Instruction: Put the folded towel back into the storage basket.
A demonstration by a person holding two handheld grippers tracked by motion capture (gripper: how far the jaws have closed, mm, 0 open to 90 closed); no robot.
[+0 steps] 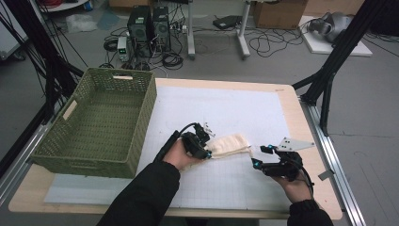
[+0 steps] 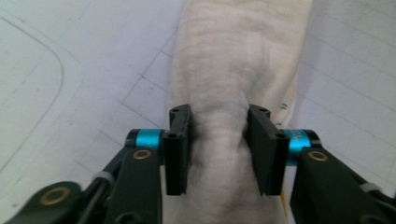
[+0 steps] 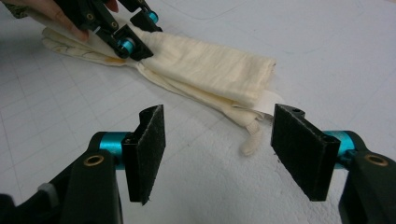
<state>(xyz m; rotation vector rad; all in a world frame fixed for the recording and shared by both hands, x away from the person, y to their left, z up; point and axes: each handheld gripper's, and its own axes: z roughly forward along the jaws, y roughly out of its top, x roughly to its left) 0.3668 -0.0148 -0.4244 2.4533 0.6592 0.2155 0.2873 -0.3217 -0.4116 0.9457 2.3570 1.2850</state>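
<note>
Cloth (image 1: 229, 143), folded cream fabric, lies mid-tabletop on the white mat (image 1: 244, 113), right of the green basket (image 1: 101, 123). Our left gripper (image 2: 218, 140) has its jaws clamped on a bunched ridge of the fabric at its left end; our right gripper (image 3: 219, 149) hovers near the loose right end, jaws wide apart and holding nothing. We judge the right jaws should close on that end squarely, catching all layers. Open mat lies far and near; the tabletop's edge (image 1: 324, 174) runs close on the right.
</note>
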